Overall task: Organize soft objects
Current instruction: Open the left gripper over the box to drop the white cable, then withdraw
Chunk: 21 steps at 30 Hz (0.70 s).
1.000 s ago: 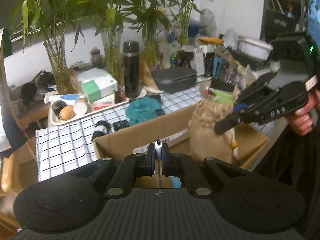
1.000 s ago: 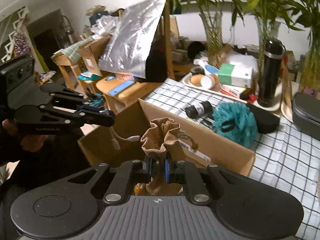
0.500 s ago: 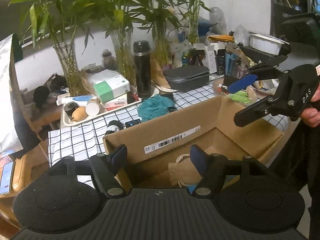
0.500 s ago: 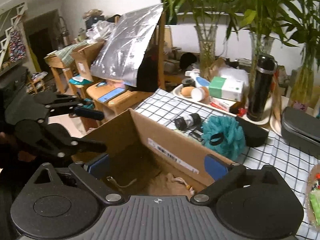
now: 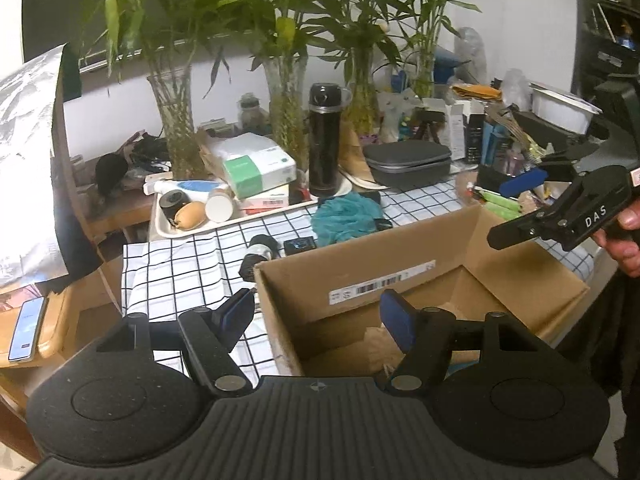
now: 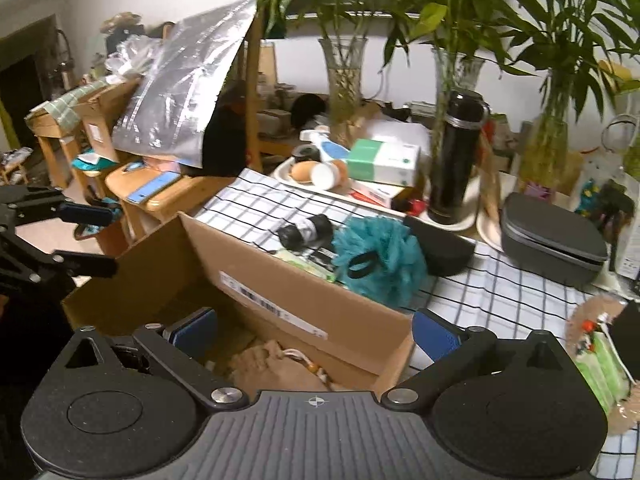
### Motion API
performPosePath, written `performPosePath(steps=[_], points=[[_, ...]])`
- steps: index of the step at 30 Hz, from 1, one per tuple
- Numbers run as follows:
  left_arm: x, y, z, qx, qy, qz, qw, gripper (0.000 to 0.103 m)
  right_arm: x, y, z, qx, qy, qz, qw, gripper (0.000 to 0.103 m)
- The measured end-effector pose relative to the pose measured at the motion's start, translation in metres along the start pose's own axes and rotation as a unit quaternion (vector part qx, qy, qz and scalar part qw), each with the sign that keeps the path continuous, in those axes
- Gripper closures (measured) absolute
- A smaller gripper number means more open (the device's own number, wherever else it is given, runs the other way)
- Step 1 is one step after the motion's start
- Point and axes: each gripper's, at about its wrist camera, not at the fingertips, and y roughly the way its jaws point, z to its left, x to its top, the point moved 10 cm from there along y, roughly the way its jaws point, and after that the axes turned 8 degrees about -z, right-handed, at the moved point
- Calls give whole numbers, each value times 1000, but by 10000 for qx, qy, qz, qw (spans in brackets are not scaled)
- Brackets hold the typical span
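Observation:
A tan burlap drawstring bag lies inside the open cardboard box, with its cord and beads showing. In the left wrist view the bag sits low in the box. My right gripper hangs open over the box's near right corner, nothing between its blue pads. My left gripper stands open astride the box's left wall, also holding nothing. Each gripper shows in the other's view: the right gripper and the left gripper, both open. A teal mesh bath sponge rests on the checked cloth behind the box.
Behind the box lie a black roll, a black flask, a grey case and a tray of small items. A burlap pouch with green contents lies at the right. Glass vases with plants line the back. A phone lies on a side stool.
A second ago both grippers were shut, the right one on the burlap bag's neck above the box. Both have opened wide and the bag has dropped into the box.

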Motion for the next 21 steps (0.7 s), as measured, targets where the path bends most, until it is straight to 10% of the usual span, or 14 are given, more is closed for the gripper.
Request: performPosePath(steps=[21], points=[[16, 30, 29, 131, -162, -38, 9998, 34, -3, 11, -23, -488, 273, 107, 9984, 0]])
